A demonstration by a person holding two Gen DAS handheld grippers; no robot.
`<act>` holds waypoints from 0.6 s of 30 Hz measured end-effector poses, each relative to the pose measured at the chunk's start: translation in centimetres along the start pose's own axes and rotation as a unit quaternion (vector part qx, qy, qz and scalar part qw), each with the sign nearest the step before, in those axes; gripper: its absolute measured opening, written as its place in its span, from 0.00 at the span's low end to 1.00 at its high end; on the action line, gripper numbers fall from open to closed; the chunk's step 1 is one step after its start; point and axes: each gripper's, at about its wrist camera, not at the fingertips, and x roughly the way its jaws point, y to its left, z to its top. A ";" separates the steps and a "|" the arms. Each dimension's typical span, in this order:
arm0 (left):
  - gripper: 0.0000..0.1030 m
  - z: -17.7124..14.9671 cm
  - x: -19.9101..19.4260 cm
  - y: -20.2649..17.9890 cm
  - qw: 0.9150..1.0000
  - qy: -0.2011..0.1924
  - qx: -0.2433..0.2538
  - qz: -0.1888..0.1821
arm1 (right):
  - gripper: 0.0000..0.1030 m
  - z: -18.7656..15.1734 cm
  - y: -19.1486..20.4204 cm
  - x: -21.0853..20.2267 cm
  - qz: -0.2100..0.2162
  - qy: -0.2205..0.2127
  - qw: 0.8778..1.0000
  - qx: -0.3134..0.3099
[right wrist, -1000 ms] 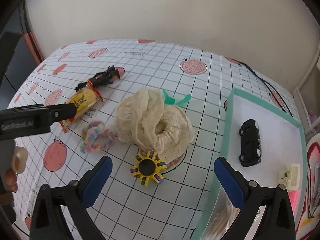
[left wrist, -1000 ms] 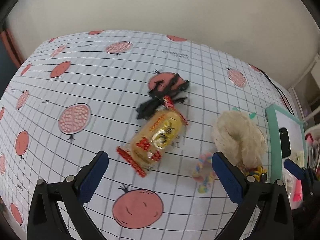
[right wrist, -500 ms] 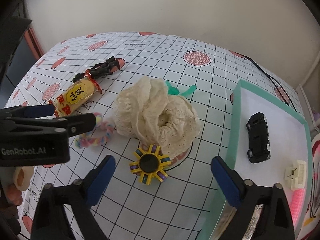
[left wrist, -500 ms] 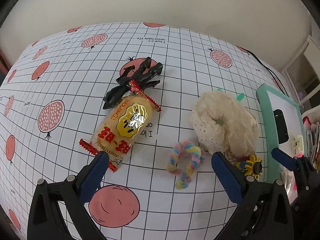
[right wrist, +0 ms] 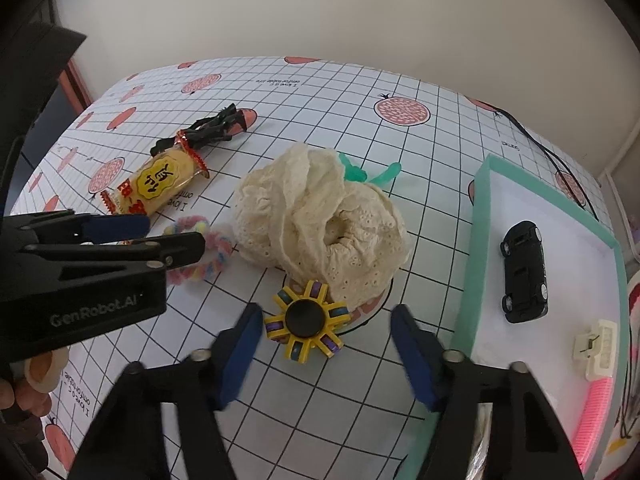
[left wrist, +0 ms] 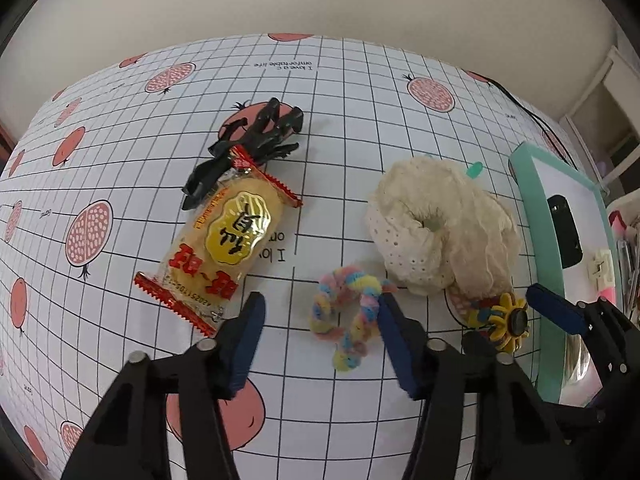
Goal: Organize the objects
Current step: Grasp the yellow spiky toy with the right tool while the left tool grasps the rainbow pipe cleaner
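A pastel fuzzy ring point(left wrist: 348, 312) lies on the pomegranate tablecloth, and my left gripper point(left wrist: 320, 308) stands open around it, one finger on each side. In the right wrist view the left gripper point(right wrist: 160, 234) comes in from the left over that ring point(right wrist: 208, 256). A yellow spinner point(right wrist: 306, 320) with a black hub sits between the fingers of my open right gripper point(right wrist: 326, 320). The spinner point(left wrist: 504, 320) rests against a cream lace scrunchie point(right wrist: 320, 224). A yellow snack packet point(left wrist: 224, 248) lies partly over a black claw clip point(left wrist: 256, 136).
A teal tray point(right wrist: 480, 208) at the right holds a black toy car point(right wrist: 524, 272) and a white plastic clip point(right wrist: 596, 344). A green clip point(right wrist: 368, 172) peeks from behind the scrunchie. A black cable point(right wrist: 536, 140) runs along the far right. A hand point(right wrist: 24, 392) holds the left gripper.
Both grippers moved forward and down and their fingers narrowed. The left now straddles the pastel ring; the right now straddles the yellow spinner.
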 end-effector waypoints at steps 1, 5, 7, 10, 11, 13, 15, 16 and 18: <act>0.52 0.0 0.0 -0.1 1.000 0.001 0.001 -0.001 | 0.55 0.0 0.0 0.0 0.000 0.000 1.000 -0.001; 0.47 -0.1 0.3 -0.4 1.000 0.005 0.007 -0.001 | 0.49 -0.1 0.1 0.0 0.007 0.004 1.000 -0.003; 0.46 -0.1 0.5 -0.6 1.000 0.008 0.010 -0.001 | 0.46 -0.1 0.2 0.1 0.007 0.006 1.000 -0.006; 0.41 -0.2 0.8 -0.6 1.000 0.012 0.014 -0.003 | 0.43 -0.1 0.4 0.2 0.009 0.007 1.000 -0.007; 0.40 -0.2 0.9 -0.7 1.000 0.013 0.015 -0.004 | 0.41 -0.1 0.4 0.2 0.011 0.007 1.000 -0.007; 0.39 -0.2 0.9 -0.7 1.000 0.012 0.016 -0.004 | 0.40 -0.1 0.4 0.1 0.010 0.007 1.000 -0.007; 0.37 -0.2 0.9 -0.8 1.000 0.013 0.017 -0.004 | 0.40 0.0 0.4 0.1 0.011 0.008 1.000 -0.006; 0.36 -0.2 1.0 -0.8 1.000 0.014 0.016 -0.005 | 0.40 -0.1 0.3 0.1 0.012 0.008 1.000 -0.004; 0.33 -0.1 1.1 -0.8 1.000 0.016 0.014 -0.008 | 0.40 -0.1 0.3 0.1 0.014 0.009 1.000 -0.004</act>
